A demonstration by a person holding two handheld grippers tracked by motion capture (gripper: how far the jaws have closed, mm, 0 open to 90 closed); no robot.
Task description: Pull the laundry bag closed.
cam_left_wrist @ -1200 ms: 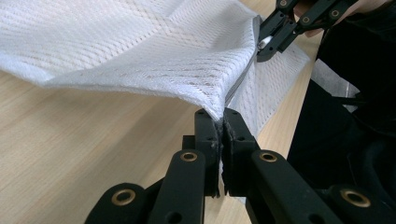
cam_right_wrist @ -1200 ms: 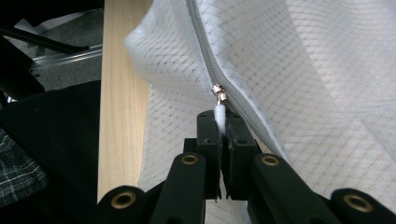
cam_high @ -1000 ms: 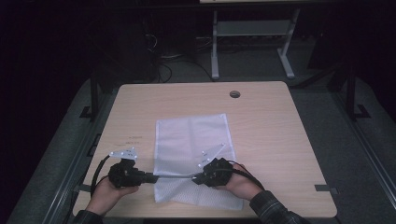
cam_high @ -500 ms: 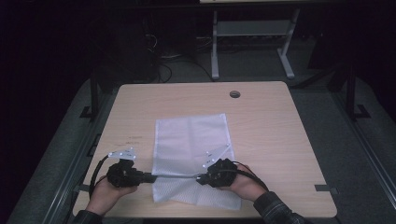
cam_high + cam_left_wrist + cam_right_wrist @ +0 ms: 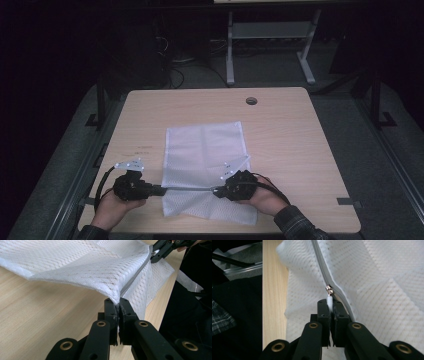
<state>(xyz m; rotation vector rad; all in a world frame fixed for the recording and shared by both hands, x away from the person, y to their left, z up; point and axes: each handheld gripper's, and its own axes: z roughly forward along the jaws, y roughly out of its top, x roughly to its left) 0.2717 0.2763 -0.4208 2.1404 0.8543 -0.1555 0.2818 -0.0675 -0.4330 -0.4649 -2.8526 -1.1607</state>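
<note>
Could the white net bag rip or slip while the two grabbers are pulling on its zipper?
Maybe. The left gripper pinches only a thin corner of the mesh bag, so that bit could slip out or the netting might tear. The right gripper grips just the small white pull tab below the metal slider; the tab could pop free, or loose mesh beside the zipper might snag.

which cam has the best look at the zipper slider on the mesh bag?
The right gripper view: the metal zipper slider sits sharp just above the closed jaws pinching its white pull. The left gripper view shows the zipper line, not the slider clearly. In the high view it's too small.
</note>
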